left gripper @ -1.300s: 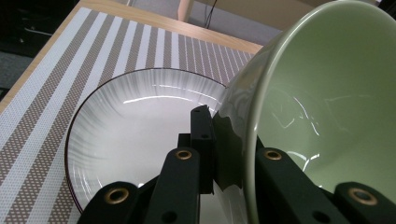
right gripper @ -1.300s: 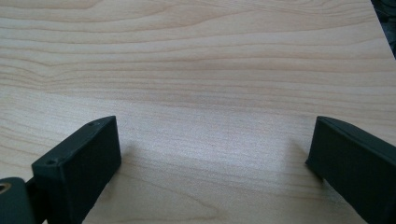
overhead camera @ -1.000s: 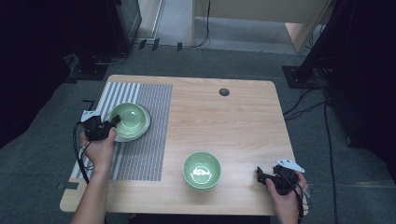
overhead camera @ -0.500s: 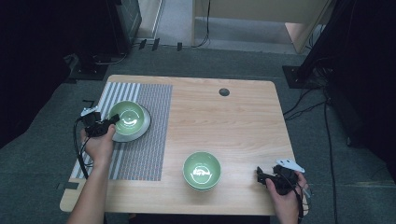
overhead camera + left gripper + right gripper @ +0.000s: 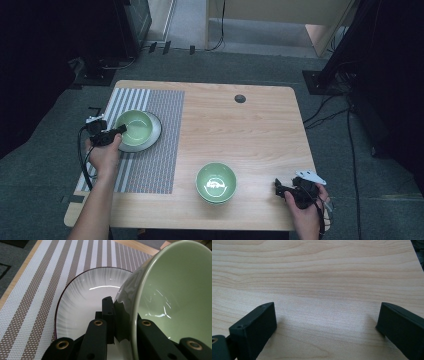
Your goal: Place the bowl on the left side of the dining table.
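A light green bowl (image 5: 136,125) rests tilted over a white plate (image 5: 156,131) on the striped placemat (image 5: 160,160) at the table's left. My left gripper (image 5: 119,131) is shut on the bowl's near rim. In the left gripper view the bowl (image 5: 175,285) leans up at the right, its wall pinched between the jaws of the left gripper (image 5: 118,315), and the plate (image 5: 85,302) lies underneath. My right gripper (image 5: 278,188) rests near the table's front right corner. In its own view the right gripper (image 5: 327,320) stands open over bare wood.
A second green bowl (image 5: 216,182) stands on the wooden table (image 5: 250,135) near the front middle, left of the right gripper. A small black round disc (image 5: 240,98) sits near the far edge. Cables run over the floor at the right.
My left hand has shifted a little and sunk slightly with the bowl over the plate. The right hand and the second bowl have not moved.
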